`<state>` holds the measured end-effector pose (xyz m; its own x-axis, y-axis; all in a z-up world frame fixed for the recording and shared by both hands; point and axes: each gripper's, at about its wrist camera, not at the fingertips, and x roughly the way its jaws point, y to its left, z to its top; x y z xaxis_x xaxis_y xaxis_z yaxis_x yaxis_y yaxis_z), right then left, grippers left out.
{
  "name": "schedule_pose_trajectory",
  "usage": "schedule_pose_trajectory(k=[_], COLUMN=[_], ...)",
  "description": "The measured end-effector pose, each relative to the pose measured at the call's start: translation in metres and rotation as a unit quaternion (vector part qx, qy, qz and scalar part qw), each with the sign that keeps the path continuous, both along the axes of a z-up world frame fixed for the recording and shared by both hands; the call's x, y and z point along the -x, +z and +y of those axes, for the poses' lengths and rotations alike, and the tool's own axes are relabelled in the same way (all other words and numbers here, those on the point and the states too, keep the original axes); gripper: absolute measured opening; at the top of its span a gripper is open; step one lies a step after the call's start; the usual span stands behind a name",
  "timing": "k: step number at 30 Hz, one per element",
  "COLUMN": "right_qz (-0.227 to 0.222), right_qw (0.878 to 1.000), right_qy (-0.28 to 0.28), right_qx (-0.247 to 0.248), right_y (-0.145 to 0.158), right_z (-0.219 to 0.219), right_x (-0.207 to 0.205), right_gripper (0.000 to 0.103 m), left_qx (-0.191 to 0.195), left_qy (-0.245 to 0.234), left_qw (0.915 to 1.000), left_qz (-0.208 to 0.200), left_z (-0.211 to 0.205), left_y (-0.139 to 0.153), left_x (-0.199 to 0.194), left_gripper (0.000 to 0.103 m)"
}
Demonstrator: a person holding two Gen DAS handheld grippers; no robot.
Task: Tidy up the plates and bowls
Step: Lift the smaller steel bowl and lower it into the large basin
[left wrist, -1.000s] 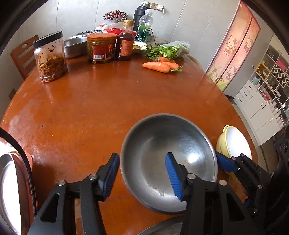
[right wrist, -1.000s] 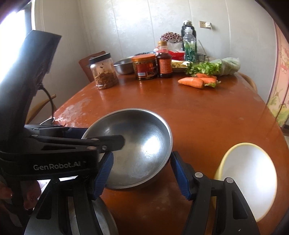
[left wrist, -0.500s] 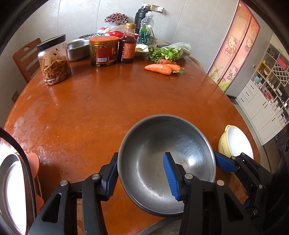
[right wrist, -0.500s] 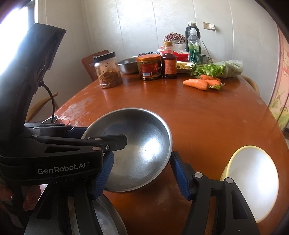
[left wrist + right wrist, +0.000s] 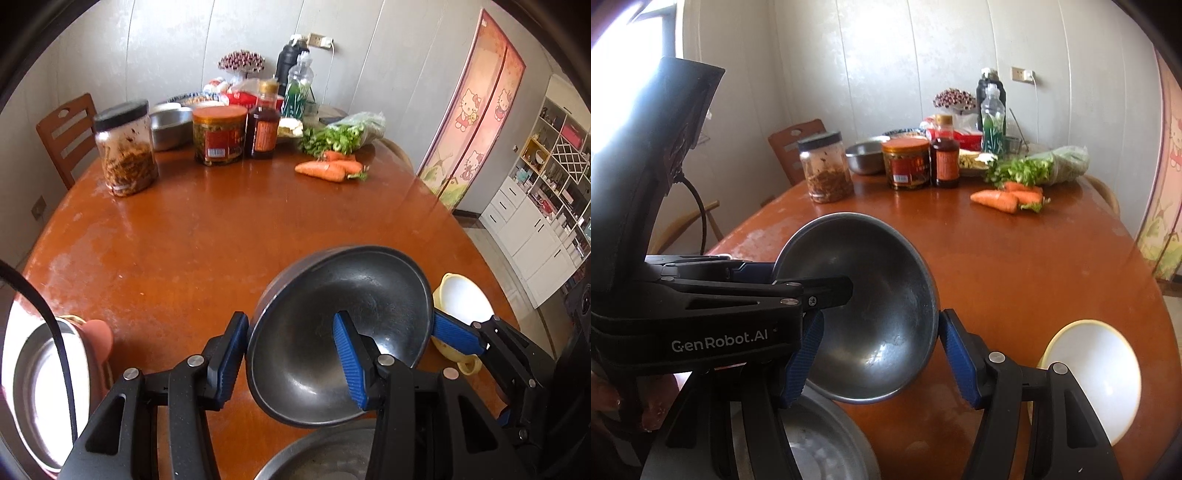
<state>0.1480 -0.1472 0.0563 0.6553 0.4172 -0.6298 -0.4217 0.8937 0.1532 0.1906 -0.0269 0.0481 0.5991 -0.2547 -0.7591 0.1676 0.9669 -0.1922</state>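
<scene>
Change: the steel bowl (image 5: 343,332), flat on the counter (image 5: 221,236) a second ago, is now tilted up on edge, its opening turned toward the cameras and its far rim raised.
Meaning: the bowl is judged to have been picked up; the move to a stack appears to be under way, and placement is not yet done.
Left fingers (image 5: 291,358): closed on the bowl's near-left rim, one pad outside the wall, the other inside.
Right fingers (image 5: 879,362): set on either side of the bowl's right rim; the outer pad is seen against the wall, the inner one is partly hidden behind the left gripper, so a grip is read as likely.
Bowl, place: held between both pairs of fingers, above the counter's near edge.
Bowl, look: round, shallow, dull grey metal, empty, with a scuffed inner surface and one bright glint near the base.
Below the fingers: a second steel bowl (image 5: 827,446), directly under the held one, judged the probable target.
Right of the fingers: a yellow bowl (image 5: 1097,376) with a white inside, upright on the counter.
Left of the fingers: a steel dish (image 5: 44,391) past the counter edge.
</scene>
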Motion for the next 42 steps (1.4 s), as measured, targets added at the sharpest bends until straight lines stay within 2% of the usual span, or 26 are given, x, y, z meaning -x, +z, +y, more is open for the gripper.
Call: schedule_pose_trajectory(k=[11, 17, 29, 42], right_qz=[-0.043, -0.055, -0.039, -0.001], right_qw=[0.999, 0.998, 0.999, 0.999], right_qy=[0.010, 0.015, 0.032, 0.044], right_qx=[-0.012, -0.013, 0.002, 0.015], right_y=[0.034, 0.045, 0.026, -0.002], right_z=[-0.003, -0.007, -0.005, 0.004], right_x=[0.043, 0.076, 0.138, 0.132], right_gripper=[0.067, 0.067, 0.067, 0.068], left_qx=[-0.005, -0.007, -0.002, -0.010], left_qy=[0.004, 0.006, 0.013, 0.021], left_qw=[0.9991, 0.9989, 0.9997, 0.9997], left_qz=[-0.043, -0.047, -0.023, 0.006], left_z=[0.000, -0.002, 0.000, 0.002], left_y=[0.038, 0.044, 0.019, -0.010], left_x=[0.048, 0.081, 0.137, 0.130], left_gripper=[0.048, 0.048, 0.049, 0.049])
